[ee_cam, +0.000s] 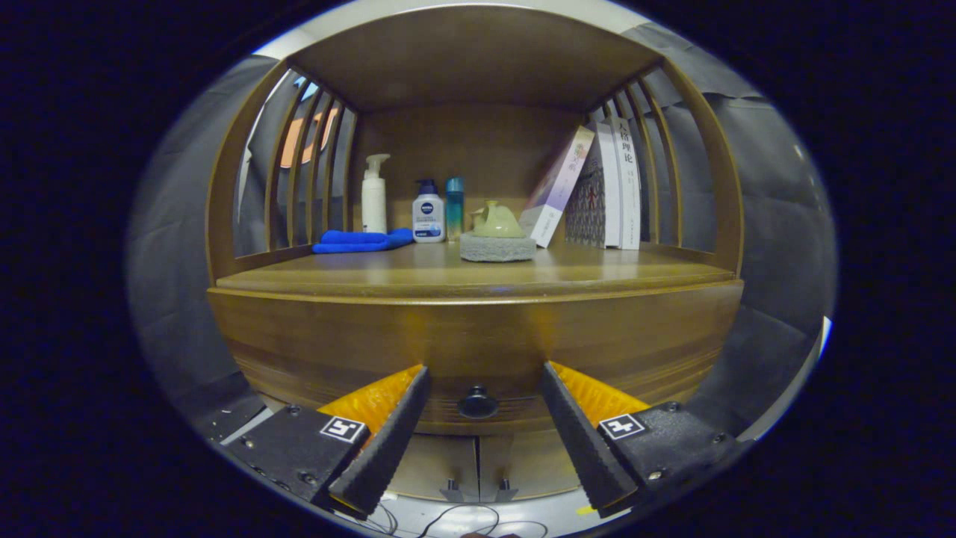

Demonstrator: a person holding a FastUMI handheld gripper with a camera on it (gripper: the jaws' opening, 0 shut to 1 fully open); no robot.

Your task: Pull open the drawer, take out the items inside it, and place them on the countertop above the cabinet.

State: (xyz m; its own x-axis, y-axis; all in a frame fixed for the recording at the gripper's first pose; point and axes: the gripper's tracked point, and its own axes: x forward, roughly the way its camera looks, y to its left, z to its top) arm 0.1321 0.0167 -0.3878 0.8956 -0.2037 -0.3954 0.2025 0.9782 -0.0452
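A wooden cabinet faces me. Its closed drawer front point(478, 344) spans the width under the countertop point(463, 278). A small dark round knob point(478, 403) sits low at the drawer's middle. My gripper point(485, 381) is open, its two black fingers with orange sides standing either side of the knob, a little short of it and not touching. What lies inside the drawer is hidden.
On the countertop stand a white pump bottle point(374, 194), a white bottle with a dark cap point(428, 213), a teal bottle point(454, 208), a folded blue cloth point(362, 240), a green teapot point(497, 222) on a grey mat point(497, 248), and leaning books point(597, 190). Two lower doors point(478, 467) sit below; cables point(463, 517) lie on the floor.
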